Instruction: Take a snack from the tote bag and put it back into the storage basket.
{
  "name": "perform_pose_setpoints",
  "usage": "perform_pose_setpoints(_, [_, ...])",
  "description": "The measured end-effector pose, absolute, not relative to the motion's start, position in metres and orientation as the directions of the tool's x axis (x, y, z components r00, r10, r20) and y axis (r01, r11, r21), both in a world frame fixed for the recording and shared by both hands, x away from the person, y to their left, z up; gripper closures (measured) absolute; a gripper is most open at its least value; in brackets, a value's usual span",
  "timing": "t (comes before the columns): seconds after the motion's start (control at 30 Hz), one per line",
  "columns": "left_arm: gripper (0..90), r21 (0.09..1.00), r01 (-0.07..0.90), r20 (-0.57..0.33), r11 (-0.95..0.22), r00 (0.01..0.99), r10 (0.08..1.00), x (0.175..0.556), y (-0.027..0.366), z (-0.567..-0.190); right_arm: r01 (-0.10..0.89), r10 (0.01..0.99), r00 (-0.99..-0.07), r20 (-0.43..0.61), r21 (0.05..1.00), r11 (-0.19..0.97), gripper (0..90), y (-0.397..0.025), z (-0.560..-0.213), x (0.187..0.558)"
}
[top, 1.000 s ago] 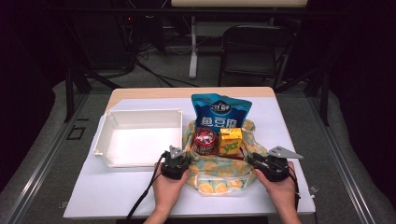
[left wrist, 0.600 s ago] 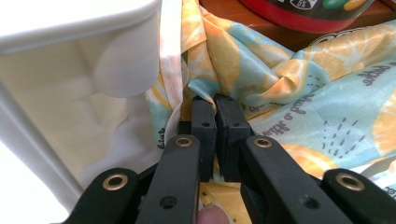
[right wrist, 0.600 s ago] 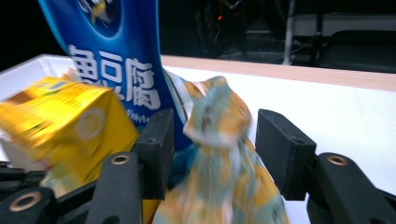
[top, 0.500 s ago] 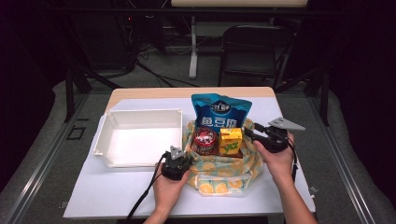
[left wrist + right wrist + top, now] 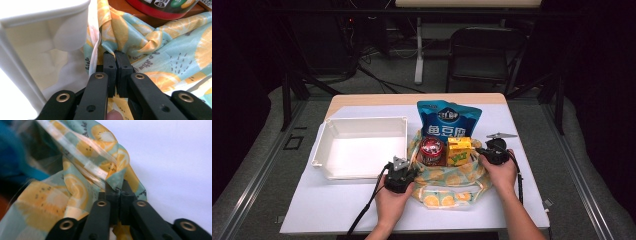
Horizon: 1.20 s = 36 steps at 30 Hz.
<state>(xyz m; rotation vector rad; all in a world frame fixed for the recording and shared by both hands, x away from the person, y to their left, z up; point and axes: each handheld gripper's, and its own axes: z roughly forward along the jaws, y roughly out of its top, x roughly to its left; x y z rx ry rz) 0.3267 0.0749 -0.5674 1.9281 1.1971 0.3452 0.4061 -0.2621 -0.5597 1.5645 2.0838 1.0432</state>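
Hand-held grippers pinch the lemon-print bag's edges.
Left hand-held gripper and right hand-held gripper each clamp the lemon-print bag; a white tray sits beside the left one.

A dark room is surrounding the lit table; a black folding chair is standing behind it, cables are trailing across grey floor.
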Motion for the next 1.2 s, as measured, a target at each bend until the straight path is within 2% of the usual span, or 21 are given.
perform_pose_setpoints(0.07, [85.4, 0.776, 0.594, -0.176, -0.214, 0.529, 0.830, 0.324, 0.076, -0.566, 0.641, 0.925, -0.351, 0.145, 0.758, 0.124, 73.0, -0.263, -0.556, 0.397])
perform_pose_setpoints(0.1, [82.2, 0.788, 0.571, -0.155, -0.230, 0.546, 0.823, 0.319, 0.078, -0.564, 0.602, 0.918, -0.354, 0.178, 0.795, 0.079, 63.2, -0.268, -0.551, 0.385])
perform_pose_setpoints(0.13, [81.1, 0.788, 0.571, -0.155, -0.230, 0.546, 0.823, 0.319, 0.078, -0.564, 0.602, 0.918, -0.354, 0.178, 0.795, 0.079, 63.2, -0.268, -0.551, 0.385])
perform_pose_setpoints(0.17, [80.2, 0.793, 0.563, -0.151, -0.232, 0.550, 0.821, 0.317, 0.079, -0.562, 0.575, 0.906, -0.365, 0.216, 0.817, 0.037, 58.2, -0.271, -0.545, 0.372])
perform_pose_setpoints(0.23, [78.8, 0.807, 0.548, -0.160, -0.217, 0.558, 0.814, 0.313, 0.084, -0.558, 0.560, 0.900, -0.378, 0.218, 0.828, 0.035, 56.5, -0.272, -0.543, 0.365])
perform_pose_setpoints(0.4, [72.2, 0.854, 0.485, -0.148, -0.190, 0.575, 0.805, 0.299, 0.090, -0.536, 0.504, 0.887, -0.417, 0.199, 0.862, 0.044, 45.5, -0.268, -0.526, 0.330])
perform_pose_setpoints(0.5, [70.9, 0.879, 0.442, -0.122, -0.179, 0.572, 0.811, 0.296, 0.091, -0.520, 0.502, 0.892, -0.415, 0.179, 0.863, 0.060, 43.8, -0.266, -0.523, 0.323])
perform_pose_setpoints(0.53, [70.0, 0.883, 0.434, -0.118, -0.177, 0.571, 0.812, 0.296, 0.090, -0.516, 0.499, 0.889, -0.412, 0.203, 0.866, 0.034, 42.6, -0.264, -0.522, 0.320])
perform_pose_setpoints(0.57, [66.3, 0.881, 0.438, -0.114, -0.182, 0.567, 0.816, 0.297, 0.086, -0.514, 0.513, 0.889, -0.413, 0.196, 0.857, 0.050, 42.5, -0.263, -0.522, 0.317])
perform_pose_setpoints(0.63, [65.5, 0.875, 0.446, -0.113, -0.189, 0.568, 0.815, 0.298, 0.083, -0.516, 0.516, 0.891, -0.406, 0.205, 0.856, 0.039, 43.1, -0.262, -0.524, 0.316])
perform_pose_setpoints(0.7, [66.1, 0.860, 0.459, -0.087, -0.222, 0.562, 0.823, 0.299, 0.075, -0.524, 0.535, 0.877, -0.410, 0.252, 0.845, 0.007, 46.1, -0.261, -0.529, 0.318])
perform_pose_setpoints(0.73, [67.1, 0.848, 0.479, -0.083, -0.229, 0.546, 0.834, 0.301, 0.070, -0.532, 0.541, 0.871, -0.415, 0.263, 0.841, 0.004, 51.4, -0.260, -0.531, 0.318])
perform_pose_setpoints(0.77, [67.5, 0.848, 0.479, -0.083, -0.229, 0.546, 0.834, 0.301, 0.070, -0.532, 0.541, 0.871, -0.415, 0.263, 0.841, 0.004, 51.4, -0.260, -0.531, 0.318])
perform_pose_setpoints(0.8, [67.9, 0.844, 0.486, -0.081, -0.225, 0.531, 0.844, 0.303, 0.069, -0.535, 0.552, 0.863, -0.421, 0.278, 0.834, 0.001, 59.1, -0.260, -0.533, 0.320])
perform_pose_setpoints(0.83, [67.9, 0.846, 0.489, -0.081, -0.214, 0.514, 0.854, 0.304, 0.069, -0.537, 0.552, 0.863, -0.421, 0.278, 0.834, 0.001, 59.1, -0.260, -0.533, 0.320])
perform_pose_setpoints(1.03, [63.1, 0.792, 0.578, -0.153, -0.194, 0.497, 0.854, 0.317, 0.064, -0.554, 0.596, 0.864, -0.424, 0.272, 0.802, 0.040, 85.5, -0.259, -0.541, 0.321])
perform_pose_setpoints(1.07, [64.5, 0.789, 0.584, -0.160, -0.192, 0.496, 0.854, 0.317, 0.063, -0.555, 0.606, 0.870, -0.421, 0.257, 0.793, 0.059, 88.6, -0.259, -0.541, 0.322])
perform_pose_setpoints(1.13, [73.3, 0.778, 0.597, -0.169, -0.197, 0.501, 0.849, 0.319, 0.062, -0.558, 0.619, 0.877, -0.411, 0.250, 0.783, 0.067, 90.0, -0.257, -0.546, 0.324])
perform_pose_setpoints(1.17, [90.0, 0.772, 0.602, -0.173, -0.201, 0.504, 0.846, 0.320, 0.062, -0.560, 0.635, 0.883, -0.410, 0.230, 0.767, 0.095, 90.0, -0.255, -0.550, 0.326])
perform_pose_setpoints(1.2, [90.0, 0.763, 0.613, -0.179, -0.208, 0.509, 0.842, 0.323, 0.063, -0.562, 0.635, 0.883, -0.410, 0.230, 0.767, 0.095, 90.0, -0.255, -0.550, 0.326])
